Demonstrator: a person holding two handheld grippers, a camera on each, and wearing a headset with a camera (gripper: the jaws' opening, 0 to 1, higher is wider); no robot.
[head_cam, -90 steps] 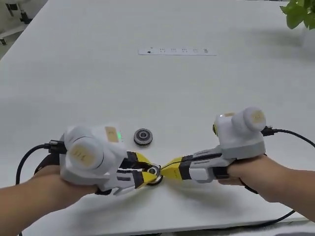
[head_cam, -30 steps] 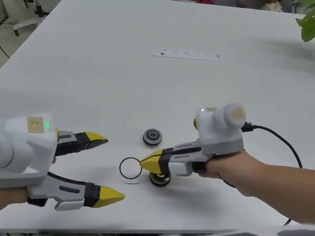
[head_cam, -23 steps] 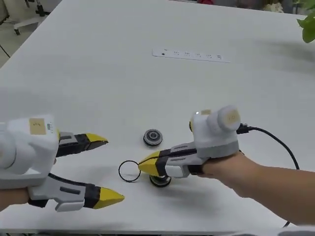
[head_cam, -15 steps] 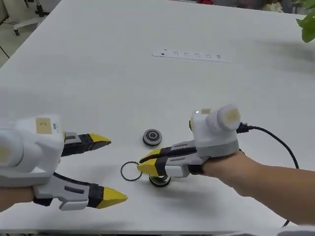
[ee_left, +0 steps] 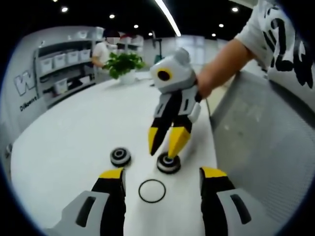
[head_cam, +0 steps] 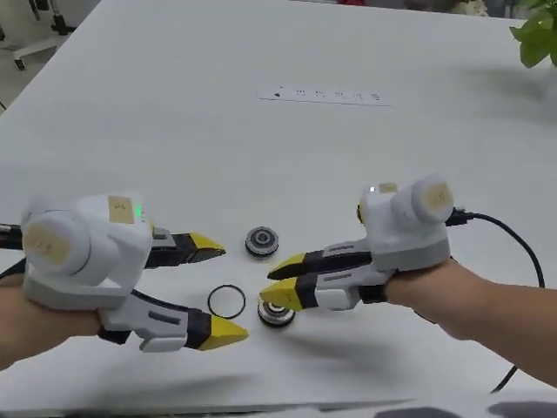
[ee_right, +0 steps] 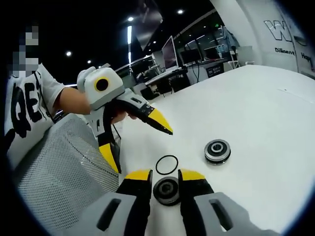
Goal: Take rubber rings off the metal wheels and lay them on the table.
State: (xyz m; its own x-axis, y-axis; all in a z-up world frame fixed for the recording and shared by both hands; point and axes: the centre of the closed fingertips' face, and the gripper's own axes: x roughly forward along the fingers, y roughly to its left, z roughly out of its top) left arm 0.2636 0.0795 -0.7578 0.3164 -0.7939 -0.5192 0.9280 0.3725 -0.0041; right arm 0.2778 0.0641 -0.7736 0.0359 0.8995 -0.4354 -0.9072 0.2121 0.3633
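The tabletop [head_cam: 174, 131] is white, smooth and matt. The rubber ring [head_cam: 208, 302] is thin, black and dull. The near wheel [head_cam: 277, 313] and the far wheel [head_cam: 261, 241] look like metal, dark round the outside and shiny silver in the middle. The left claw [head_cam: 231, 292] and the right claw [head_cam: 268, 286] are smooth hard plastic, white and a bit glossy on the body, black and yellow at the tips. The cable [head_cam: 500, 237] is black and smooth. The chair [ee_right: 54, 162] is grey mesh cloth. The shirt [ee_left: 275, 29] is soft white cloth
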